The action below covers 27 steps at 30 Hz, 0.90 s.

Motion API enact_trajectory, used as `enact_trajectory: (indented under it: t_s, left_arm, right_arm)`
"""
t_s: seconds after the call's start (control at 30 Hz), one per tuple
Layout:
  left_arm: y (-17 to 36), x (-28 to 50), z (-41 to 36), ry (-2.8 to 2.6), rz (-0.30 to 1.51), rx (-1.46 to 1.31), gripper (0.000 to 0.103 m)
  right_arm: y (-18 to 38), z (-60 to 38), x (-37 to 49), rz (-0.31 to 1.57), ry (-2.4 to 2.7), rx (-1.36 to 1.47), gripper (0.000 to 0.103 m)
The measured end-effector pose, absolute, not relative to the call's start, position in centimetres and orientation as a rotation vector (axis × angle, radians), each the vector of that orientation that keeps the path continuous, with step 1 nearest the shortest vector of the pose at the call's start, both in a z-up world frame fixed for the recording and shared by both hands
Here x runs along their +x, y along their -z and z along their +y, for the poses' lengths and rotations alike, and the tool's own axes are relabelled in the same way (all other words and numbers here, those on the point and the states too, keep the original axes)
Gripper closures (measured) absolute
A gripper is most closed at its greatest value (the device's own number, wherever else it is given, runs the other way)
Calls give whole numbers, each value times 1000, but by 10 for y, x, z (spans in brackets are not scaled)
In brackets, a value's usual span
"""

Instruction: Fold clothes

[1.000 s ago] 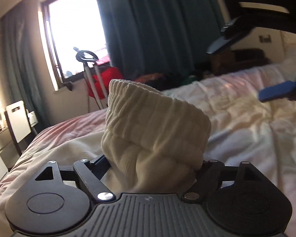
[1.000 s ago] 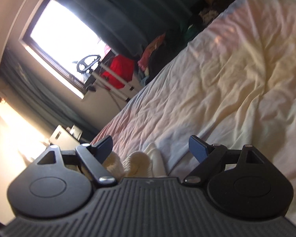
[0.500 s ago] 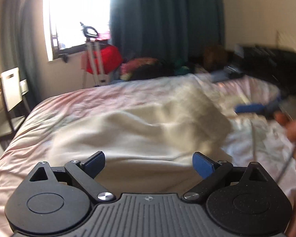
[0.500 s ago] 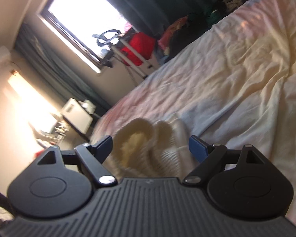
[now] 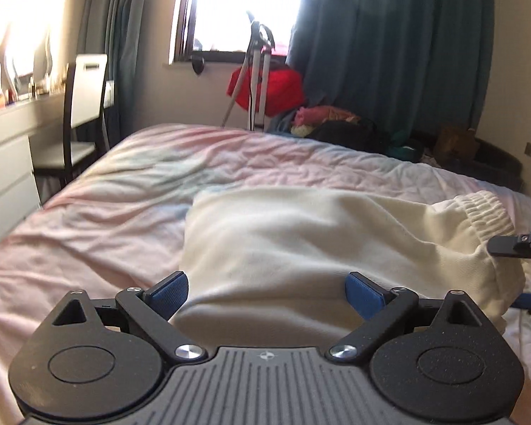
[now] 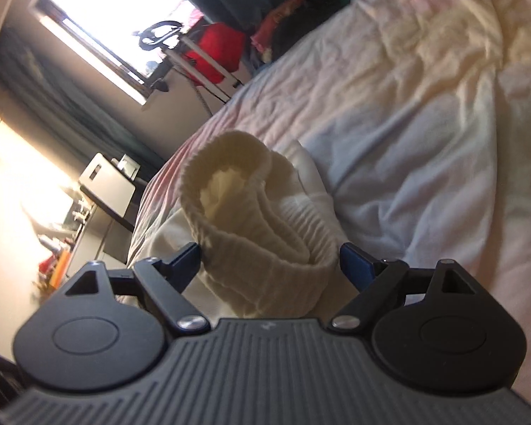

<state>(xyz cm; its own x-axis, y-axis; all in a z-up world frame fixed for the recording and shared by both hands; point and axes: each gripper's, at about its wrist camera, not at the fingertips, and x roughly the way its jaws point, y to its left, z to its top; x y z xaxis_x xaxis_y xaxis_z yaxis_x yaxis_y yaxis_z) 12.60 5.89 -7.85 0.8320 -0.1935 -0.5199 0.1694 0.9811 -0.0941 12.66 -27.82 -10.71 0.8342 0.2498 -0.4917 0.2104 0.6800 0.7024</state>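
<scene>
Lying partly folded on the bed (image 5: 88, 219), a cream garment (image 5: 301, 248) fills the centre. Left gripper (image 5: 265, 292) fingers spread empty at 6 o'clock; right gripper (image 6: 270, 264) fingers open around its ribbed cuff (image 6: 265, 233). Folding looks unfinished.

Each gripper, the left gripper (image 5: 267, 292) and the right gripper (image 6: 269, 262), is built alike: a grey ribbed housing at the bottom of its view, marked with a small round cross emblem at its front edge, and flanked by two matte black round discs, each with a raised oval ring. From silver screws (image 5: 187, 350) black link arms run forward past triangular cut-outs to blue pads (image 5: 168, 292) with a fine woven texture. Small silver screws also dot the link tips.
</scene>
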Motion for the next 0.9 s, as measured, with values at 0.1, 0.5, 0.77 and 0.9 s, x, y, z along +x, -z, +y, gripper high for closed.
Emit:
enact_trajectory:
  t_s: [0.1,0.5,0.77,0.9]
  left_arm:
    - [83,130,59,189,573,-43,6]
    - [86,131,68,179,589,-54,6]
    - [69,110,75,153,469,-92,8]
    - [68,108,78,158,488,-116,7]
  right_arm:
    - [110,-271,129,598,-20,821,14]
    - [106,-230,150,559,26,572,28]
    - [64,-235,126,227,-32,524,56]
    - [72,-253,138,299,44,560,49]
